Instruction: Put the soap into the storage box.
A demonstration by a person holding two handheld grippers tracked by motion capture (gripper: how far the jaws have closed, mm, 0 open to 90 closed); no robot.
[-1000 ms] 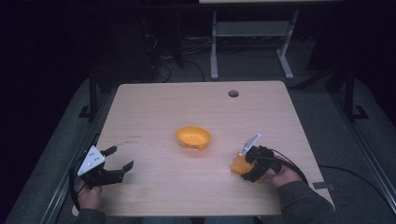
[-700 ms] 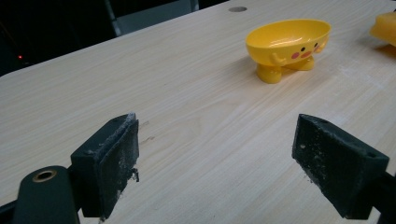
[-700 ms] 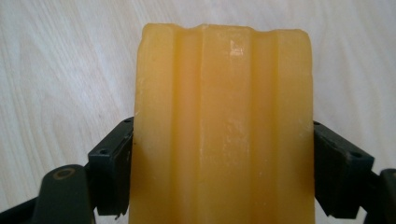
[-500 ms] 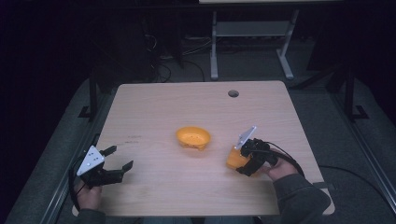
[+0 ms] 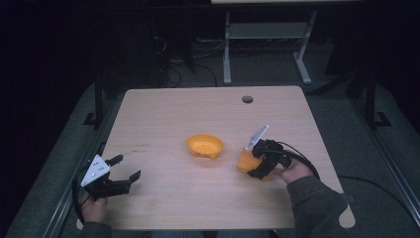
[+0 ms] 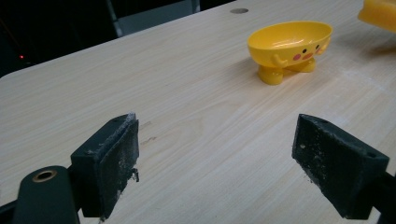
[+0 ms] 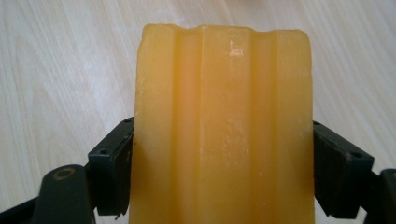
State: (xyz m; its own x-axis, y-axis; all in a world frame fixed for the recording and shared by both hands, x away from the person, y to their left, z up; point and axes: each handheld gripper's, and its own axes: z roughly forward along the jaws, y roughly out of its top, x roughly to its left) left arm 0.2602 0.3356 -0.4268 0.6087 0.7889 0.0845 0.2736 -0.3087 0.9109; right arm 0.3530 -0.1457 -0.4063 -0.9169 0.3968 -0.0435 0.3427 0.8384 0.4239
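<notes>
Holding a ribbed block of orange soap (image 7: 223, 126) between its two jaws, the right hand-held gripper (image 5: 257, 161) sits toward the right edge of the surface (image 5: 163, 119), with the yellow footed soap dish (image 5: 205, 146) just to its left near the middle. The jaws press on the block's two long sides, and the block looks waxy and smooth, so the likeliest trouble is a slip: if the grip loosens or the hand tilts sharply, the soap could slide out and drop onto the wood short of the dish. The dish stands on small feet and looks light, so a block lowered off-centre or pushed against its rim could tip it or shove it away. The left hand-held gripper (image 5: 119, 181) rests near the front left corner, its jaws spread wide and holding nothing, too far off to steady the dish. The surface is a pale wood-grain top with rounded corners and a round cable hole (image 5: 247, 99) near its far edge. Around it the room is dark, with grey flooring, loose cables and a white metal stand (image 5: 262, 34) beyond the far edge.
</notes>
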